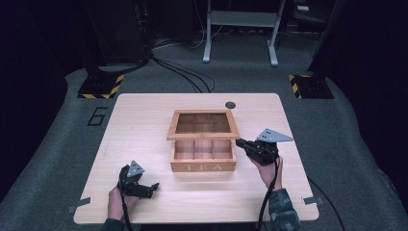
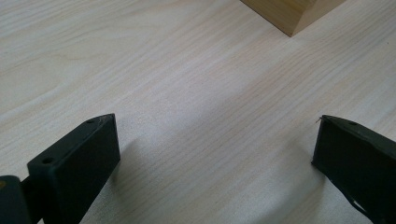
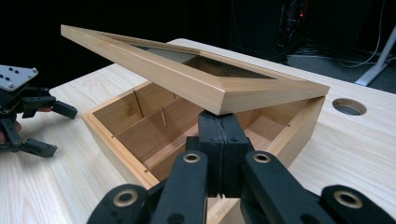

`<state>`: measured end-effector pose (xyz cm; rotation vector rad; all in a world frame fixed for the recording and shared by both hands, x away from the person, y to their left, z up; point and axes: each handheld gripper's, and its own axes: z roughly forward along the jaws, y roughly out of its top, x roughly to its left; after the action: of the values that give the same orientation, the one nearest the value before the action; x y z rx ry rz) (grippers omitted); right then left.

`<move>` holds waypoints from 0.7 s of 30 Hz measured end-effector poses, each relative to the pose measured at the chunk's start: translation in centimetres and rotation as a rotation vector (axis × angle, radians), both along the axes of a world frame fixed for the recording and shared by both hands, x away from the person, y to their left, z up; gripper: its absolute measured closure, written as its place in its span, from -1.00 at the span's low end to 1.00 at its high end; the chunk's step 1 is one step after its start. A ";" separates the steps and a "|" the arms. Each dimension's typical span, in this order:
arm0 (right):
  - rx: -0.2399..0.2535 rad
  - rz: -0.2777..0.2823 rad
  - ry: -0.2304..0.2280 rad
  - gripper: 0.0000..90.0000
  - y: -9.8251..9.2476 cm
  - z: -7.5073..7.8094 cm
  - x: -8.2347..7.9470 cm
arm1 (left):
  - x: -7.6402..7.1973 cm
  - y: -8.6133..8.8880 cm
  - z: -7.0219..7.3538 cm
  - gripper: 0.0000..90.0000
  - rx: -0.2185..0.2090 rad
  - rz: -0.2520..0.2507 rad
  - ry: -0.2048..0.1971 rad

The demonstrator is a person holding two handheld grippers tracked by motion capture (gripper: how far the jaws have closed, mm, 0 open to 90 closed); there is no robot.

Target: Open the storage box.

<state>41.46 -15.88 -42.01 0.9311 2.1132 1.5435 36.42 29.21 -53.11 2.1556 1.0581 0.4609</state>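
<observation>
Tea box [image 1: 203, 147], light wood with a glass-paned lid [image 3: 187, 77], sits mid-frame on the desk [image 1: 144, 120]. Our right tool [image 3: 223, 133], closed, props the lid corner; slip and it slams. Left tool [image 1: 153, 188] gapes idle, lower left.

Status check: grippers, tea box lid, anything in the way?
Right gripper shut, tips under lid corner, propping it half open. Left gripper open, idle on table. Tea box compartments look empty; nothing blocking.

Both grippers, left gripper [image 1: 155, 185] and right gripper [image 1: 239, 142]: black, jointed linkages, brass-coloured pivot pins, grey three-cornered top plates, black trailing cables. Right sleeve [image 1: 283, 211]: camouflage-patterned.
</observation>
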 end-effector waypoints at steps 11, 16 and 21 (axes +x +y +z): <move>0.007 -0.010 -0.006 0.99 0.1 1.0 0.5 | 0.0 0.0 -0.1 -0.99 -0.006 0.005 -0.003; 0.004 -0.010 -0.021 0.99 0.1 1.6 0.8 | 0.0 0.0 0.0 -0.99 -0.002 0.000 0.008; 0.001 -0.011 -0.031 0.99 0.2 2.2 1.3 | 0.0 0.0 0.0 -0.99 -0.003 0.001 0.007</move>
<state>42.73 -15.70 -39.79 0.9122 2.0829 1.5439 36.40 29.20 -53.09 2.1559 1.0633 0.4525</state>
